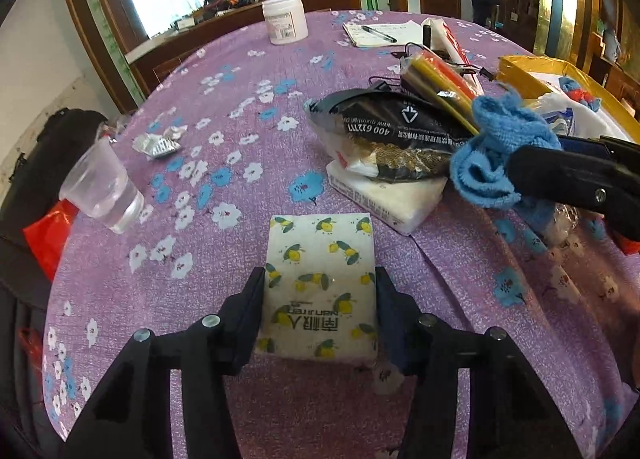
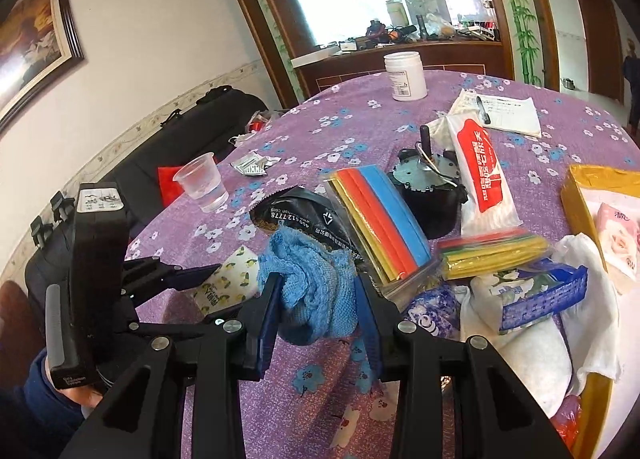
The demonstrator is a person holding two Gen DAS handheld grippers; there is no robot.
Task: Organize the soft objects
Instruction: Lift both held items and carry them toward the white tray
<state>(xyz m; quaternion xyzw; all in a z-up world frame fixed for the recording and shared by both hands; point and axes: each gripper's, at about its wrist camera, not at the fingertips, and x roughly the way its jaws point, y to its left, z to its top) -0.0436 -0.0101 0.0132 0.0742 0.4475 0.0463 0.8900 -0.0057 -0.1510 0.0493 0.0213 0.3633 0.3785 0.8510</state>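
Grippers clamped soft goods: left gripper [image 1: 319,299] on lemon-print tissue pack [image 1: 320,259], right gripper [image 2: 318,299] on blue cloth [image 2: 312,279]; plastic cup [image 1: 102,187], at ten o'clock, risked toppling.

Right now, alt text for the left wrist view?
The left claw grips a white lemon-print tissue pack lying on a purple floral tablecloth. At right, the right claw holds a crumpled blue cloth; a clear plastic cup stands at left.
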